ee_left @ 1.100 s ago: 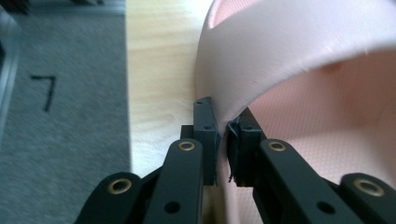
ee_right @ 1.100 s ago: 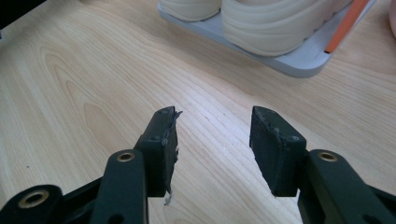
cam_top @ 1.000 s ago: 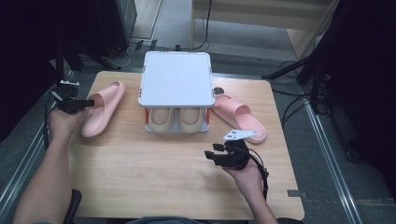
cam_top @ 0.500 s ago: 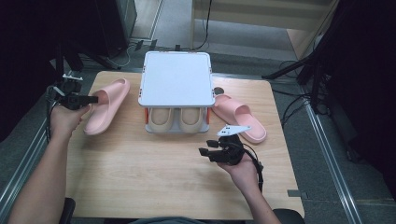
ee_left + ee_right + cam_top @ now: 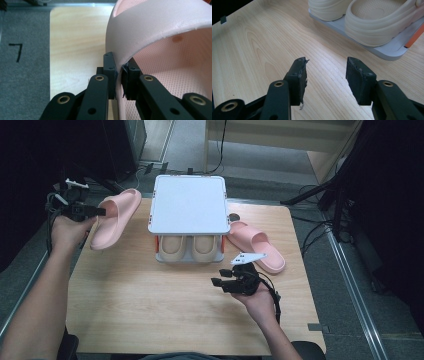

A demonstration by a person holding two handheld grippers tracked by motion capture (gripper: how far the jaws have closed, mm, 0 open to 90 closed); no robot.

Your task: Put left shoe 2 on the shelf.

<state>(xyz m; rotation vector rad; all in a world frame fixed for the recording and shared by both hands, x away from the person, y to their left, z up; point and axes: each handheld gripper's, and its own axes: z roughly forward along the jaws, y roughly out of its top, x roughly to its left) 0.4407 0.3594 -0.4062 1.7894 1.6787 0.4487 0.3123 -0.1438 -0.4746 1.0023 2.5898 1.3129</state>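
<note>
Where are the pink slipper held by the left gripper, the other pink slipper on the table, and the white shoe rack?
held pink slipper (image 5: pixel 114 220), high view, on its strap.
other pink slipper (image 5: pixel 257 246), high view, on its strap.
white shoe rack (image 5: pixel 187 210), high view, on its top panel.

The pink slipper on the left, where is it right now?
In the high view the pink slipper is at the table's left edge, left of the white shoe rack, pinched at its strap by the left tool.

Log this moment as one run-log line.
left gripper: shut on pink slipper strap, lifted off table | right gripper: open, empty | second pink slipper: beside rack
</note>
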